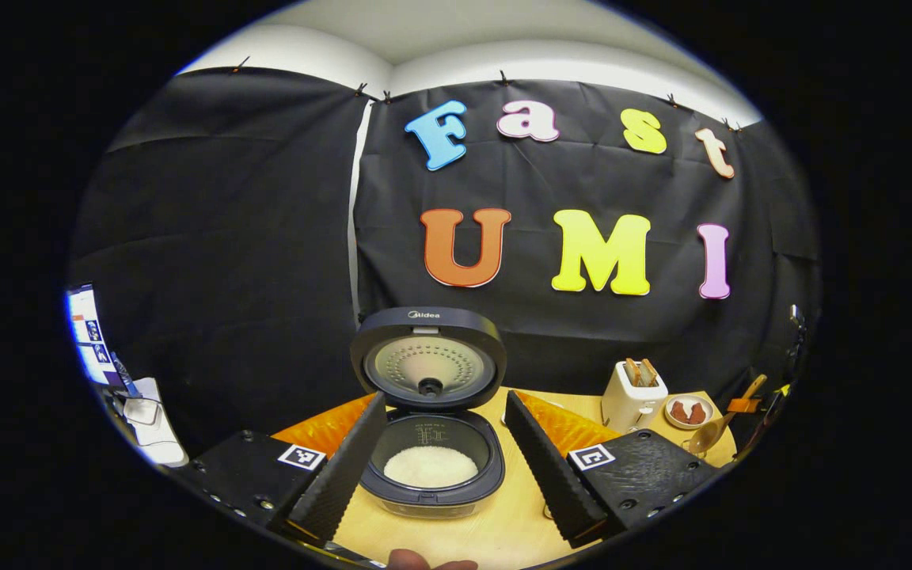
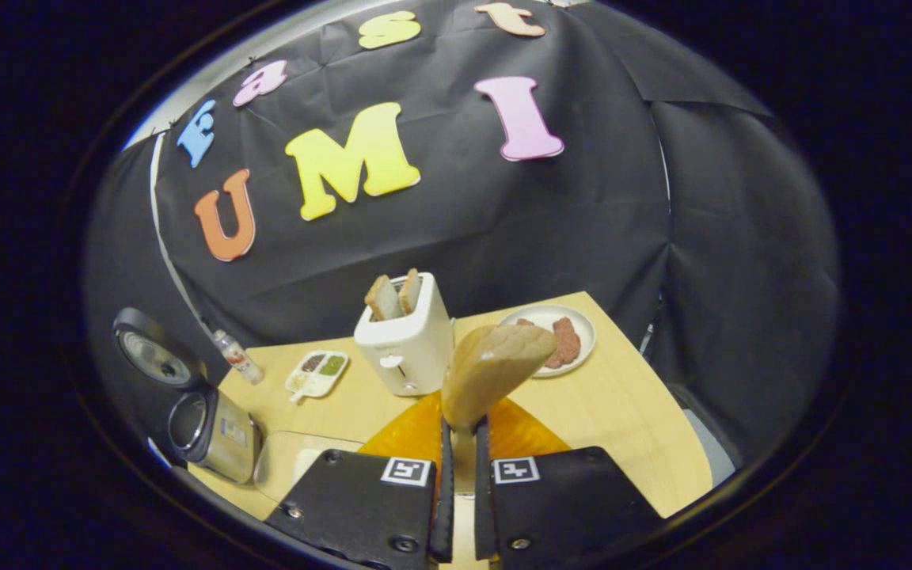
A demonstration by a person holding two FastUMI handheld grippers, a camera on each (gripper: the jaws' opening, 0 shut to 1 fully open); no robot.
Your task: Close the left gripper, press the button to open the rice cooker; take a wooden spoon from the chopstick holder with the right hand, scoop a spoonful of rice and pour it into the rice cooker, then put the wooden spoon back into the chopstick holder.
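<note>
left gripper view: rice cooker open, rice inside, jaws wide; right jaws clamp wooden spoon.

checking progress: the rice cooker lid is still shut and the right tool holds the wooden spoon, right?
Not quite: the rice cooker lid is up, not shut, as the left gripper view shows, with white rice in the pot. The rest holds: the right tool is closed on the wooden spoon.

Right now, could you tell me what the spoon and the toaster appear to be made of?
The spoon looks like pale unvarnished wood: matte, with faint grain on its bowl. The toaster seems to be cream plastic or painted metal: smooth with a slight sheen; I cannot tell which.
</note>
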